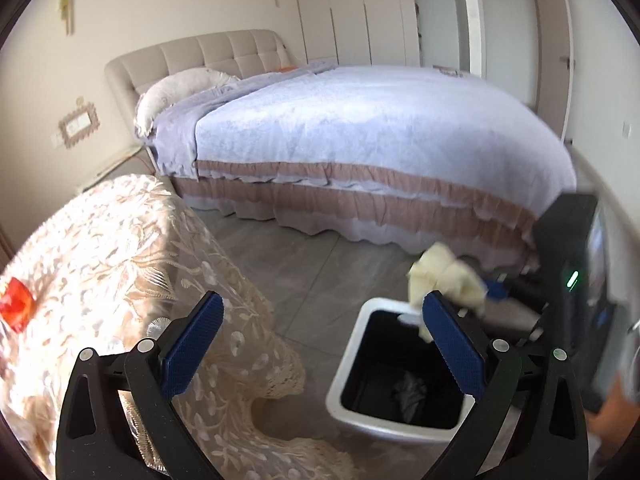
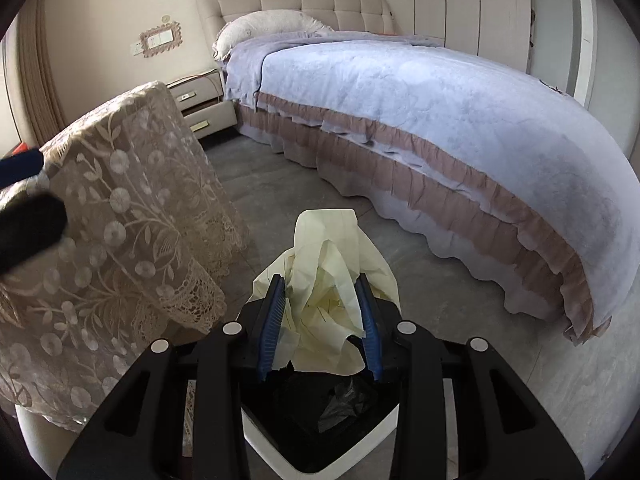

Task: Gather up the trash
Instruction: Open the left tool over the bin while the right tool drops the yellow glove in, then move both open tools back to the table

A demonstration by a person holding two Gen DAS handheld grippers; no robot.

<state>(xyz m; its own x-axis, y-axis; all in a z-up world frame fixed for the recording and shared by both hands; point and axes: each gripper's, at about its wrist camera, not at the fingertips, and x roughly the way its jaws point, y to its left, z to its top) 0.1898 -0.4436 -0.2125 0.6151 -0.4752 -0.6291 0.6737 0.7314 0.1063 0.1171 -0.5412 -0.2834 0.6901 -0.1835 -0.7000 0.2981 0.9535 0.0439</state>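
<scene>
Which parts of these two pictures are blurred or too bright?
Left wrist view: sunlight overexposes the lace cloth; the paper and right gripper are motion-blurred. Right wrist view: even light; the paper is sharp, while the left gripper's finger at the left edge is blurred. Both bend the bed.

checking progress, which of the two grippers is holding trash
The right gripper: its blue pads clamp crumpled pale yellow paper above the bin. The left gripper is open, empty.

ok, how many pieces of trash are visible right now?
2. A crumpled yellow paper sits clamped in the right gripper above the trash bin. A dark crumpled piece lies at the bin's bottom. More may be hidden inside.
</scene>
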